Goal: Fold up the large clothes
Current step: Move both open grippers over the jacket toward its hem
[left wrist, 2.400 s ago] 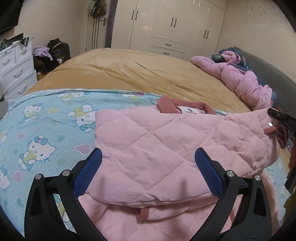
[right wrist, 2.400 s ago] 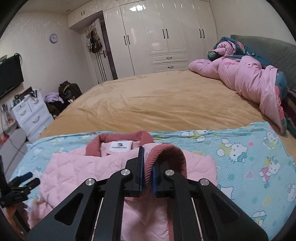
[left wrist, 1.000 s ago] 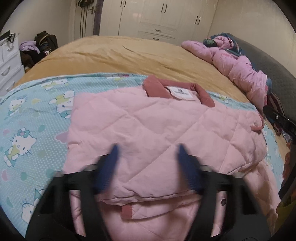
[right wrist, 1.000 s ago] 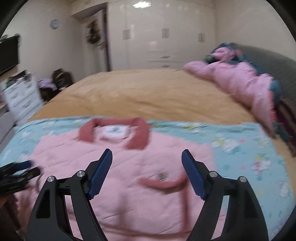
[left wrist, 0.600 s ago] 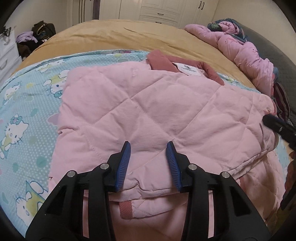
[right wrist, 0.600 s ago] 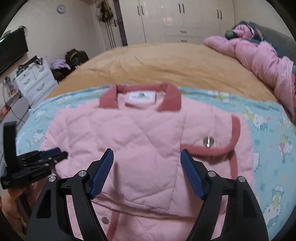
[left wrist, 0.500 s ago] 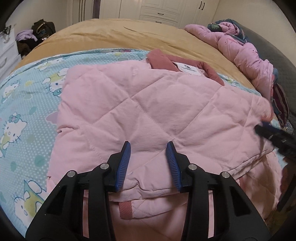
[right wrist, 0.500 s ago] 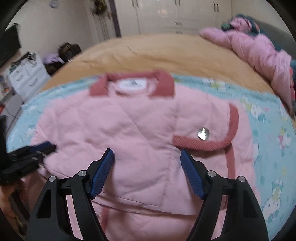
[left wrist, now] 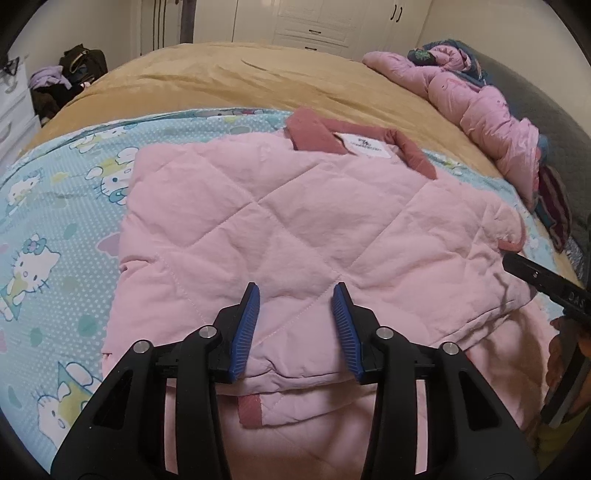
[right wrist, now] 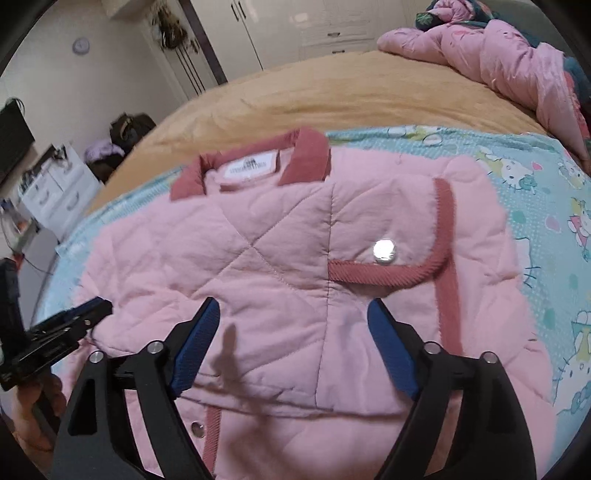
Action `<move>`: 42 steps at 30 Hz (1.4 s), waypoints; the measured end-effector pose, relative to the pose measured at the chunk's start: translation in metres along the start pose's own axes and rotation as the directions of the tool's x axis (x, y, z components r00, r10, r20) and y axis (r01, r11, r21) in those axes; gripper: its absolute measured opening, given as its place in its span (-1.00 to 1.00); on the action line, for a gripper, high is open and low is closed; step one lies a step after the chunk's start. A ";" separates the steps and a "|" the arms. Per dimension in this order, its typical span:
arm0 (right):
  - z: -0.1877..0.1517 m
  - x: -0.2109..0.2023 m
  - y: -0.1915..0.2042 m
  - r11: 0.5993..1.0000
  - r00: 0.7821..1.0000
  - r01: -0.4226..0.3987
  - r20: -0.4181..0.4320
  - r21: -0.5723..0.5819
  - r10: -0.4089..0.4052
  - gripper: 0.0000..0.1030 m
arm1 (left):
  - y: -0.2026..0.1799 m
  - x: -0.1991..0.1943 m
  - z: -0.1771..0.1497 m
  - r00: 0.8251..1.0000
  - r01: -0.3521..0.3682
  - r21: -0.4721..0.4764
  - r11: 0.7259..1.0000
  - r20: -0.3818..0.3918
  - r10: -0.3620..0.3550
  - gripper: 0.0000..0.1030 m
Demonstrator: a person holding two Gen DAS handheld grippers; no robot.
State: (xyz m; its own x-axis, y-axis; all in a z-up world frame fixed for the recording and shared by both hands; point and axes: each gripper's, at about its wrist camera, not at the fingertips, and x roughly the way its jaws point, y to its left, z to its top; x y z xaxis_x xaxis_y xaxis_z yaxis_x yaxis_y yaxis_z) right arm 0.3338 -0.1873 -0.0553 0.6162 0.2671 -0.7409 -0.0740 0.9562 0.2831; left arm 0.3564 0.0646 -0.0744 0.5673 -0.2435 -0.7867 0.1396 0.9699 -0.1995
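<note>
Tan bedspread covers the big bed under us, with a turquoise cartoon-cat sheet laid across its near part. On that sheet lies the pink quilted jacket, its sleeves folded in over the body, its dusty-rose collar toward the wardrobe and a white label showing inside the neck. A crumpled pink duvet sits at the far right of the bed, well apart from the jacket. Our left gripper hovers over the jacket's near folded edge, its blue pads partly spread with quilted fabric between them but not pinched. Our right gripper is spread wider above the jacket's lower half and holds nothing. Just ahead of it a rose-trimmed cuff lies flat, carrying a shiny metal snap.
</note>
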 end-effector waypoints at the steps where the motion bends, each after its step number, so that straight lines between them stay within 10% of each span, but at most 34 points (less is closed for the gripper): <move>1: -0.001 -0.004 -0.001 1.000 1.000 0.000 0.008 0.003 0.000 0.74 | 0.000 -0.002 0.001 1.000 0.005 -0.003 1.000 -0.001 -0.005 -0.07; 8: -0.003 -0.028 -0.006 0.999 0.999 -0.008 0.046 0.037 0.006 0.84 | -0.005 -0.022 0.005 1.000 -0.019 0.002 1.000 0.016 0.019 0.83; 42: -0.045 -0.185 0.005 1.000 0.981 -0.019 0.192 -0.014 0.022 0.84 | -0.049 -0.170 -0.024 0.974 0.013 0.013 1.000 0.228 -0.016 0.82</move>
State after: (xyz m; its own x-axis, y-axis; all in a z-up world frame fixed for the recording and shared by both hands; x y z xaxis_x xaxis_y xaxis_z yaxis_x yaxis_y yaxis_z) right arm 0.1844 -0.2272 0.0562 0.7536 0.2597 -0.6038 -0.0970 0.9525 0.2886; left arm 0.2342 0.0581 0.0550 0.7349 -0.2515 -0.6298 0.1573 0.9666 -0.2024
